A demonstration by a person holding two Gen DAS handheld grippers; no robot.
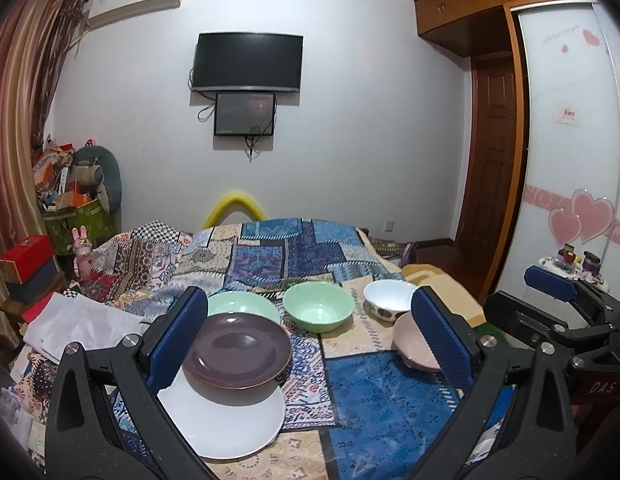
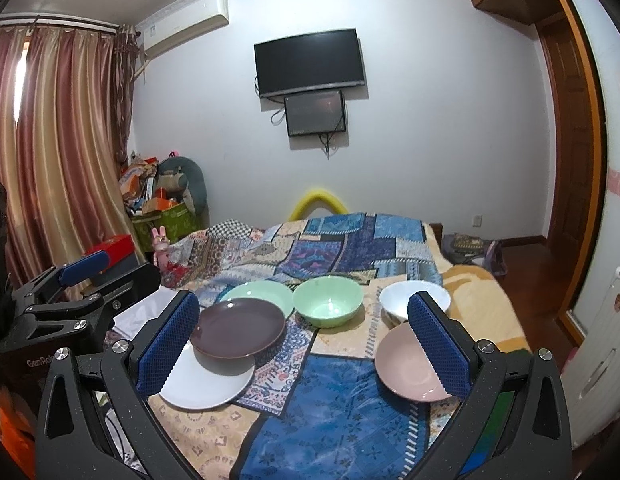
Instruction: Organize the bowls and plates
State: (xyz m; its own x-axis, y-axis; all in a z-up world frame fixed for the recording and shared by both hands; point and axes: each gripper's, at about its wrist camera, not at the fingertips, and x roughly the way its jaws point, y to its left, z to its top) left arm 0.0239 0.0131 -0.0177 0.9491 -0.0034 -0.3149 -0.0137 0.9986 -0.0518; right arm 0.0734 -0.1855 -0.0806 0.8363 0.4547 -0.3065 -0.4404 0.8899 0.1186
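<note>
On the bed [image 2: 341, 408], the pink plate [image 2: 409, 364] is seen lying flat just ahead of the right gripper [image 2: 306, 340], toward its right finger, so that hand is judged nearer. The left gripper [image 1: 310, 336] faces the brown plate [image 1: 238, 354] stacked on the white plate [image 1: 226, 424]. Both pairs of jaws are held wide apart, empty.

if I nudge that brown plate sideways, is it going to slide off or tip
Probably slides: the brown plate looks glazed and rests partly on the smooth white plate. It could tilt too, since it overhangs that plate and leans toward the pale green plate behind. Likely hard and breakable, though the quilt below looks soft.
</note>
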